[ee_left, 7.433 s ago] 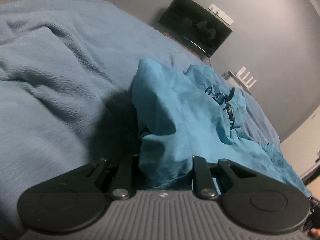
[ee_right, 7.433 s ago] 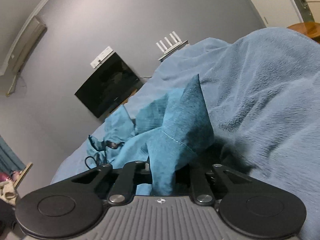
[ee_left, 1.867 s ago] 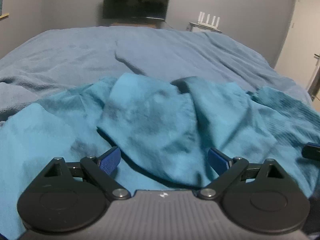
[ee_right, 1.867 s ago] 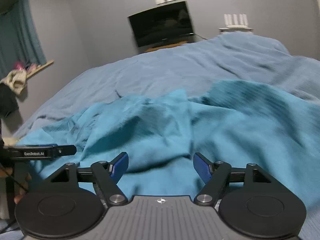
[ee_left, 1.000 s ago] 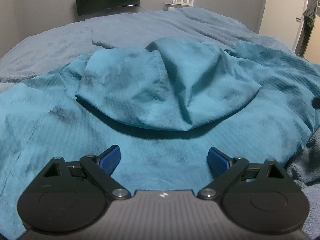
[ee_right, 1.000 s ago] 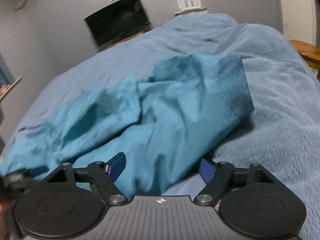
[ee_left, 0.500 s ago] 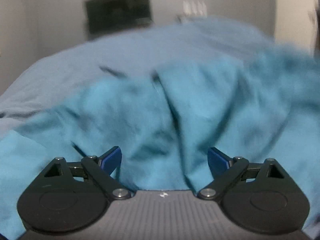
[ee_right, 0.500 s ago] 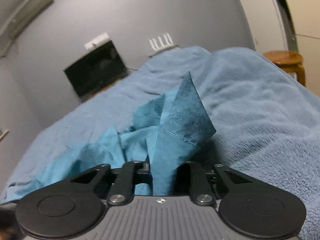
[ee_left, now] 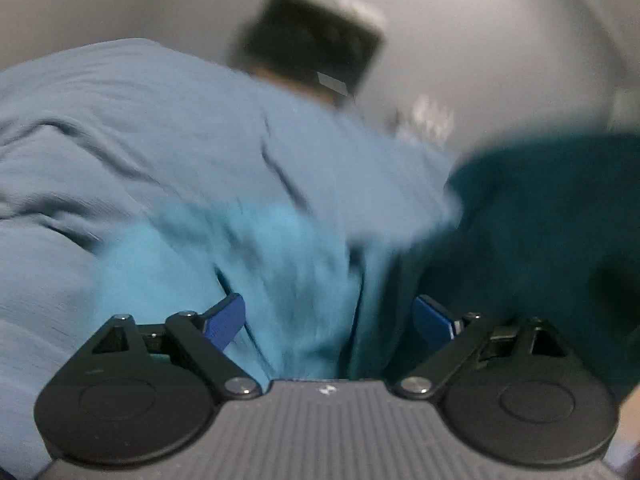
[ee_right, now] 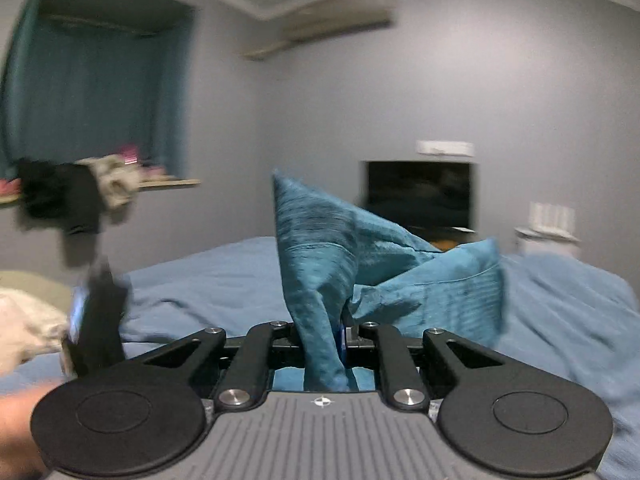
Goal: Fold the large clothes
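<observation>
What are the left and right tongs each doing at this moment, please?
Left tongs: open, teal garment lying between the pads, not gripped.
Right tongs: shut on the teal garment, lifted above the bed.

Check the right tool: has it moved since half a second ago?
Yes. The right tool, shut on the teal garment, has tipped up and swung right: the TV shifted from upper left to right of centre, level now.

I count two tongs of mine: my left tongs (ee_left: 328,320) and my right tongs (ee_right: 342,336). There is one teal garment (ee_right: 316,248), one blue bed (ee_left: 120,120), one dark television (ee_right: 418,196), one white router (ee_right: 550,216) and one curtained window (ee_right: 92,92).
</observation>
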Demonstrator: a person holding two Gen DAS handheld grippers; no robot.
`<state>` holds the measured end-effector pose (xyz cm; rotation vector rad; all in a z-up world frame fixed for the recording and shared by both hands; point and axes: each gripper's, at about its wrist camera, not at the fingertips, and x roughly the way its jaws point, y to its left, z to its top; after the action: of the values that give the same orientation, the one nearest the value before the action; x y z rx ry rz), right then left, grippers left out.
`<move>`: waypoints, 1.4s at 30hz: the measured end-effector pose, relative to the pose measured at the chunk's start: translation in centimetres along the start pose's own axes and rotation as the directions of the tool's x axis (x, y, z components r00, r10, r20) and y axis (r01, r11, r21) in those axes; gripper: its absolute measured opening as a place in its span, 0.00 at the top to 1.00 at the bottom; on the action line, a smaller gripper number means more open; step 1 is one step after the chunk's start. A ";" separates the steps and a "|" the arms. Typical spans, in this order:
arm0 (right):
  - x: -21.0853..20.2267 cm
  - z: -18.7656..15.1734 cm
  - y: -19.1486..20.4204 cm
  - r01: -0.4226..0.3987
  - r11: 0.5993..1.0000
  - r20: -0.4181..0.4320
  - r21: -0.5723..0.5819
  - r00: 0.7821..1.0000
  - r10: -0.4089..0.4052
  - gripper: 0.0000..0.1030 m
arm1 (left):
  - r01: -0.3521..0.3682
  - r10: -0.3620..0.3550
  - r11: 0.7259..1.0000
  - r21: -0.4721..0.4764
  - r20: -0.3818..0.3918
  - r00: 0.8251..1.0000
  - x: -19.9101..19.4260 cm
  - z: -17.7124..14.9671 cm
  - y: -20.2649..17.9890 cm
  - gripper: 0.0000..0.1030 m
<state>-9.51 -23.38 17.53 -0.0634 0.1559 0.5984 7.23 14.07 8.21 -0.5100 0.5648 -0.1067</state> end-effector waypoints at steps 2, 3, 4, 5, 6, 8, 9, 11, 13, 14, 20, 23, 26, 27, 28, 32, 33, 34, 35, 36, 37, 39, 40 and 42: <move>1.7 -0.1 2.4 -0.066 0.997 -0.004 -0.043 0.998 0.066 0.86 | 0.048 -0.044 0.996 -0.077 0.054 0.998 -3.0 2.5 1.3 0.11; 2.5 -0.3 3.5 -0.098 0.994 -0.009 -0.058 0.995 0.097 0.86 | 0.076 -0.069 0.992 -0.101 0.077 0.995 -4.3 3.5 1.8 0.11; 3.2 -0.6 4.5 -0.126 0.990 -0.015 -0.070 0.992 0.125 0.86 | 0.101 -0.091 0.988 -0.116 0.087 0.992 -4.9 4.7 2.2 0.11; 3.6 -0.9 5.6 -0.153 0.985 -0.022 -0.081 0.988 0.151 0.86 | 0.115 -0.104 0.985 -0.132 0.085 0.991 -5.6 5.4 2.5 0.11; 4.1 -1.3 6.6 -0.175 0.980 -0.024 -0.092 0.985 0.173 0.86 | 0.110 -0.100 0.984 -0.140 0.078 0.992 -6.1 5.9 2.7 0.11; 5.3 -2.1 8.1 -0.210 0.971 -0.027 -0.118 0.978 0.208 0.86 | 0.094 -0.084 0.986 -0.141 0.078 0.993 -6.6 6.7 3.7 0.11; 5.9 -2.5 8.5 -0.230 0.966 -0.038 -0.119 0.973 0.227 0.86 | 0.061 -0.046 0.987 -0.149 0.104 0.994 -7.5 6.7 4.2 0.11; 7.3 -3.3 9.0 -0.262 0.957 -0.064 -0.122 0.965 0.256 0.86 | -0.013 0.037 0.988 -0.152 0.157 0.987 -8.6 7.1 5.2 0.11; 8.3 -4.3 9.6 -0.302 0.945 -0.105 -0.126 0.951 0.290 0.86 | -0.023 0.043 0.991 -0.134 0.149 0.988 -8.7 7.7 5.6 0.11; 8.8 -5.0 9.9 -0.322 0.938 -0.125 -0.129 0.943 0.307 0.86 | -0.016 0.031 0.992 -0.124 0.119 0.992 -8.3 8.0 5.6 0.11; 9.0 -8.7 11.8 -0.440 0.883 -0.247 -0.166 0.885 0.394 0.86 | 0.001 -0.001 1.000 -0.003 -0.051 0.999 -3.7 6.6 2.8 0.11; 9.6 -8.6 10.7 -0.462 0.879 -0.254 -0.123 0.870 0.422 0.85 | 0.083 -0.076 0.994 0.066 -0.105 0.992 -1.4 5.3 0.2 0.11; 10.2 -8.3 9.4 -0.479 0.873 -0.269 -0.087 0.855 0.443 0.75 | 0.025 0.011 0.980 0.198 -0.178 0.984 2.0 4.0 -1.8 0.11; 10.1 -8.2 9.2 -0.491 0.868 -0.276 -0.069 0.846 0.457 0.64 | -0.006 0.050 0.976 0.215 -0.195 0.980 3.1 3.7 -1.8 0.12; 9.9 -7.9 8.5 -0.508 0.860 -0.286 -0.051 0.832 0.475 0.60 | -0.042 0.091 0.973 0.227 -0.209 0.974 4.0 3.4 -1.6 0.13; 7.5 -7.3 5.6 -0.534 0.844 -0.303 -0.045 0.812 0.498 0.46 | -0.054 0.100 0.977 0.204 -0.224 0.969 5.4 2.5 0.0 0.14; 6.9 -7.2 4.5 -0.529 0.848 -0.302 -0.033 0.814 0.496 0.43 | -0.051 0.094 0.981 0.190 -0.224 0.970 5.3 2.6 0.5 0.14; 6.4 -7.1 3.1 -0.524 0.852 -0.304 -0.013 0.814 0.496 0.42 | -0.050 0.090 0.983 0.179 -0.224 0.970 5.5 2.8 0.9 0.14; 5.5 -7.1 1.7 -0.515 0.857 -0.299 0.006 0.817 0.493 0.42 | -0.046 0.084 0.984 0.172 -0.223 0.971 5.4 2.8 1.3 0.14; 4.2 -6.7 0.4 -0.493 0.869 -0.286 0.029 0.829 0.480 0.40 | -0.041 0.077 0.985 0.166 -0.220 0.972 5.5 2.8 1.6 0.14; 3.9 -6.5 -1.0 -0.462 0.885 -0.272 0.056 0.846 0.459 0.39 | -0.039 0.074 0.986 0.162 -0.218 0.973 5.4 2.6 1.7 0.14; 3.3 -5.8 -3.6 -0.385 0.917 -0.247 0.101 0.884 0.398 0.38 | -0.036 0.070 0.986 0.162 -0.212 0.975 5.0 2.2 1.9 0.14; 3.7 -5.6 -4.7 -0.343 0.932 -0.237 0.115 0.902 0.361 0.38 | -0.034 0.068 0.986 0.160 -0.210 0.975 4.9 2.1 2.0 0.14; 5.4 -4.6 -7.0 -0.269 0.955 -0.222 0.123 0.931 0.291 0.39 | -0.032 0.066 0.986 0.162 -0.208 0.976 4.9 1.7 2.3 0.14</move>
<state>-1.79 -26.62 12.18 -0.0241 0.4307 0.8685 12.20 15.67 5.88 -0.3311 0.7712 -0.1585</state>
